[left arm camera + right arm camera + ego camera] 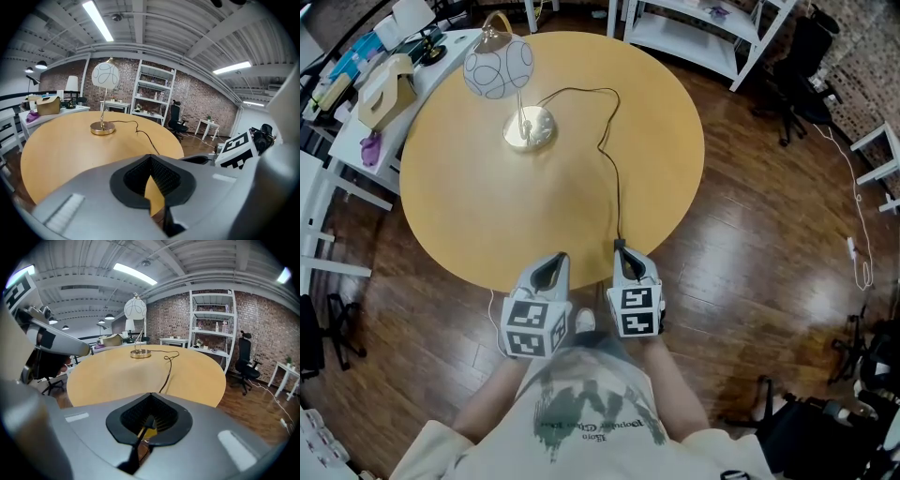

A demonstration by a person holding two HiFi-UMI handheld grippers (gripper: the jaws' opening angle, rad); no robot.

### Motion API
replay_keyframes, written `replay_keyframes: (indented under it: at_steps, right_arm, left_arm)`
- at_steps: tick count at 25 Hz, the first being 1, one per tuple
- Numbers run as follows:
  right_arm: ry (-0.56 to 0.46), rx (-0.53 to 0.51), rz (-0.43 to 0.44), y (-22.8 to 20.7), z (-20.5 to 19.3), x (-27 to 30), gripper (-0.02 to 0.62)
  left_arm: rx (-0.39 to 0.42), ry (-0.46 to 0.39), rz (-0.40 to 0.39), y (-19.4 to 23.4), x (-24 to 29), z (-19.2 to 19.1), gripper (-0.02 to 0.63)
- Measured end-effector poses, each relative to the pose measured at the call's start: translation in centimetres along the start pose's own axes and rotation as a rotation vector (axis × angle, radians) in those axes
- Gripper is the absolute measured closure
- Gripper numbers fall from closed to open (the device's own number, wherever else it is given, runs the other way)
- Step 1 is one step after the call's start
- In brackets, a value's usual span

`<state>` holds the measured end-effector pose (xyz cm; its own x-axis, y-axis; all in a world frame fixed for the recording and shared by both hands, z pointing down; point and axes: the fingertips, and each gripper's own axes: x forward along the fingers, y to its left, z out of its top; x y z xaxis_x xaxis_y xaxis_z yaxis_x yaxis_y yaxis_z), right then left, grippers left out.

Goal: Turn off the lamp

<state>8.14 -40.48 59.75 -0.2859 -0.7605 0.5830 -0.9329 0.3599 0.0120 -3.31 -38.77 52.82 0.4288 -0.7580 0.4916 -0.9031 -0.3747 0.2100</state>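
At the upper left of the head view, a cluttered desk [356, 141] carries a cardboard box [382, 92]. Just right of it, on the far left part of the round wooden table [478, 225], stands the lamp [499, 67], its globe shade over a brass base. A black cord [607, 155] loops from the base and runs down to the table's near edge at the lower middle. There the left gripper [550, 267] rests over the rim, its jaws closed together on nothing. Just beside it, the right gripper [626, 261] also has its jaws pressed together, and the cord passes beneath their tips. A white shelf [694, 42] stands at the upper right.
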Motion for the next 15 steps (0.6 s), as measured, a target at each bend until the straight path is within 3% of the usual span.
replay_keyframes:
  at_steps: [12, 15]
  right_arm:
    - [0.061, -0.131, -0.028, -0.2, -1.7, 2.4, 0.595]
    - [0.028, -0.164, -0.058, -0.2, -1.9, 2.5, 0.595]
  left_arm:
    - [-0.014, 0.018, 0.030, 1.5, 1.0, -0.4, 0.611]
    - [-0.014, 0.017, 0.030, 1.5, 1.3, -0.2, 0.611]
